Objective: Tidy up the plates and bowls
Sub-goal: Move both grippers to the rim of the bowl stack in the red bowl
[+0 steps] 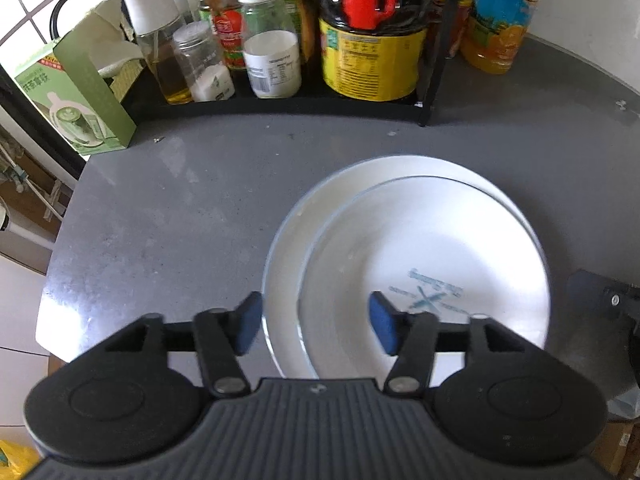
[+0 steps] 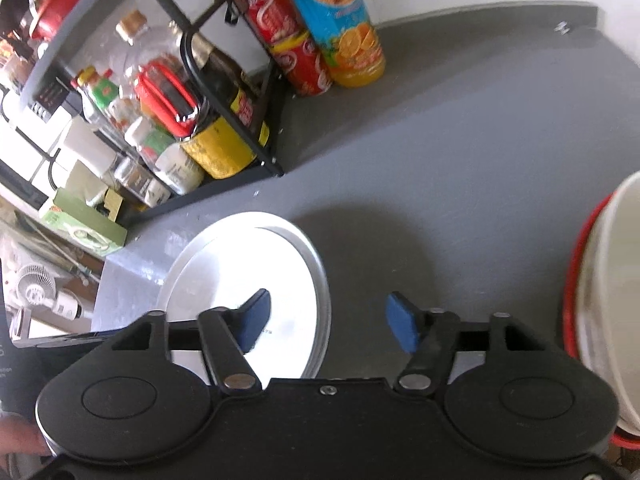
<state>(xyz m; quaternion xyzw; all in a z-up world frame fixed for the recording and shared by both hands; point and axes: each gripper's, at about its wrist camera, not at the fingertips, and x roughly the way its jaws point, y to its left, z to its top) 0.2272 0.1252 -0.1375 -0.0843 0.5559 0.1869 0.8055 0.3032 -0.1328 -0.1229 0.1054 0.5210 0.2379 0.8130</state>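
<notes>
1. Through the left wrist camera we look down on a grey counter [image 1: 168, 220] with two white plates stacked on it: a smaller plate [image 1: 432, 264] with a blue printed mark sits inside a larger plate [image 1: 288, 240], pushed toward its far right side. Our left gripper [image 1: 316, 322] hangs over the near edge of this stack with its blue-padded fingers [image 1: 249, 322] spread apart and holding nothing. The near rim of both plates lies between them, and we cannot tell whether either pad touches it. Behind the plates stands a black rack [image 1: 430, 92] crowded with bottles and jars, with a green carton [image 1: 76, 92] to its left and an orange juice bottle [image 1: 500, 20] to its right.

2. Through the right wrist camera we see the same plate stack [image 2: 240, 264] at lower left. Our right gripper [image 2: 328, 322] is also spread wide and empty; its left pad is over the stack and its right pad over bare counter. At the right edge stands a white bowl [image 2: 608, 280] nested in a red-rimmed one [image 2: 570, 280], well apart from the plates.

3. We judge the sorting well advanced: plates are together, bowls are together. What may be left is centring the upper plate and perhaps moving a stack to its final place; the pictures do not show where that is.
</notes>
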